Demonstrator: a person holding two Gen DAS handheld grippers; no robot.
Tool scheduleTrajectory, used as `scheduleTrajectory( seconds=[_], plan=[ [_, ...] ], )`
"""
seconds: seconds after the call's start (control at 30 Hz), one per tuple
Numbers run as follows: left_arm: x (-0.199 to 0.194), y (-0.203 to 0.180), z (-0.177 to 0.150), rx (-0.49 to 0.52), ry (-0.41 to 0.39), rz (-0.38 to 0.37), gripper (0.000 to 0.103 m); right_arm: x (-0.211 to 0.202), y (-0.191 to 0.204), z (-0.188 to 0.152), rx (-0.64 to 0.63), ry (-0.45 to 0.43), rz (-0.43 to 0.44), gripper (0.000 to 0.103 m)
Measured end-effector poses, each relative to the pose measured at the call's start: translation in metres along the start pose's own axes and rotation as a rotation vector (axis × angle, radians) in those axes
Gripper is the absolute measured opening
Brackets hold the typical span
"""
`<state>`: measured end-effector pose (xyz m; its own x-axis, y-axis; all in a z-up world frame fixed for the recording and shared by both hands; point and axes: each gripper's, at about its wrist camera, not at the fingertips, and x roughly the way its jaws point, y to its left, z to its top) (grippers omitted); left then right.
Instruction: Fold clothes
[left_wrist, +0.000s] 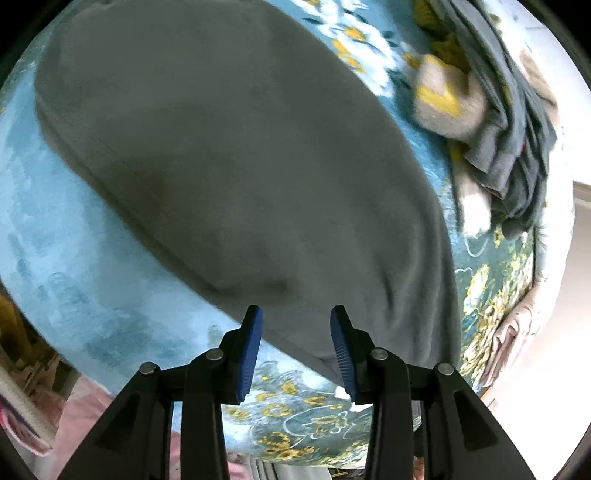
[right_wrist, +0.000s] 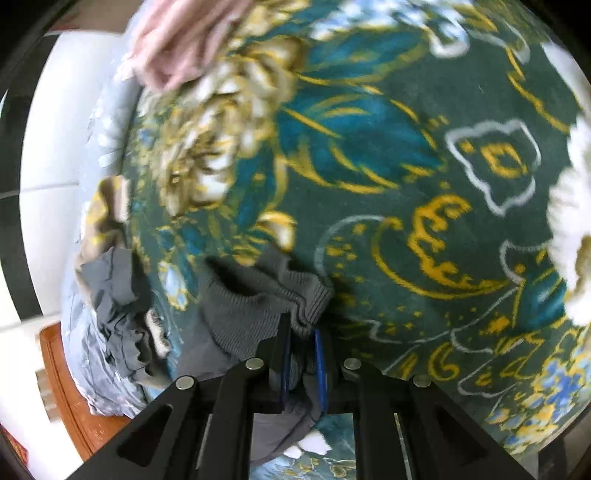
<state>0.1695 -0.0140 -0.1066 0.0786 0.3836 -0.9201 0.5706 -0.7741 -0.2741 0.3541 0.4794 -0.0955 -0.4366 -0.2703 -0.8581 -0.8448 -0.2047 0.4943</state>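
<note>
Grey garment (left_wrist: 229, 155), smooth and broad, lies spread across a blanket (left_wrist: 55, 236) that covers the whole work surface; in the left wrist view it fills the middle of the picture, its near edge running down to the left gripper (left_wrist: 295, 325). That blanket is pale blue on one side and dark green with yellow and white flowers and scrollwork on the other side, which fills the right wrist view. Beyond the garment, at the upper right of the left view, a heap of other clothes (left_wrist: 509, 122) sits on the blanket: dark grey folds draped over a beige and yellow piece. A pink cloth (right_wrist: 184, 40) lies at the far edge of the blanket in the right view, blurred. The left gripper hangs over the garment's near edge with its blue pads (left_wrist: 251, 350) well apart; cloth lies in the gap between them, the right pad is just at the hem, and neither pad presses on it. The right gripper (right_wrist: 301, 336) has its jaws drawn close together, clamped on a ribbed grey cuff (right_wrist: 258, 295) that bunches up just ahead of the fingertips. A white tiled floor and a brown wooden edge (right_wrist: 62, 380) show at the left of that view.
</note>
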Motion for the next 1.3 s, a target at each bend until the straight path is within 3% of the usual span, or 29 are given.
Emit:
scheduleTrajectory(
  seconds=[0.3,0.43,0.57,0.63,0.83,0.93,1.0,1.1,1.3],
  plan=[
    [0.064,-0.106,-0.047,0.455,0.070,0.044,0.039,-0.034,0.044,-0.016,-0.048,-0.065,0.142,0.012],
    [0.097,-0.121,-0.057,0.528,0.098,0.116,0.039,-0.052,0.080,-0.031,-0.146,-0.066,0.199,0.012],
    [0.102,-0.121,-0.051,0.521,0.099,0.119,0.039,-0.054,0.124,-0.052,-0.298,-0.030,0.212,0.012],
    [0.091,-0.115,-0.044,0.519,0.111,0.064,0.039,-0.056,0.143,-0.061,-0.367,-0.020,0.224,0.012],
    [0.005,-0.032,0.005,0.354,-0.042,-0.099,0.039,-0.045,0.221,-0.125,-0.680,0.066,0.263,0.012],
    [-0.009,0.016,-0.022,0.256,-0.099,-0.111,0.039,-0.025,0.253,-0.174,-0.813,0.146,0.271,0.012],
    [-0.032,0.067,-0.022,0.195,-0.129,-0.122,0.039,-0.005,0.265,-0.206,-0.881,0.199,0.254,0.012],
    [-0.064,0.132,-0.019,0.117,-0.162,-0.155,0.039,0.038,0.277,-0.247,-0.945,0.265,0.181,0.012],
    [-0.103,0.169,0.005,0.086,-0.173,-0.201,0.039,0.139,0.272,-0.305,-0.986,0.343,-0.072,0.012]
  ],
)
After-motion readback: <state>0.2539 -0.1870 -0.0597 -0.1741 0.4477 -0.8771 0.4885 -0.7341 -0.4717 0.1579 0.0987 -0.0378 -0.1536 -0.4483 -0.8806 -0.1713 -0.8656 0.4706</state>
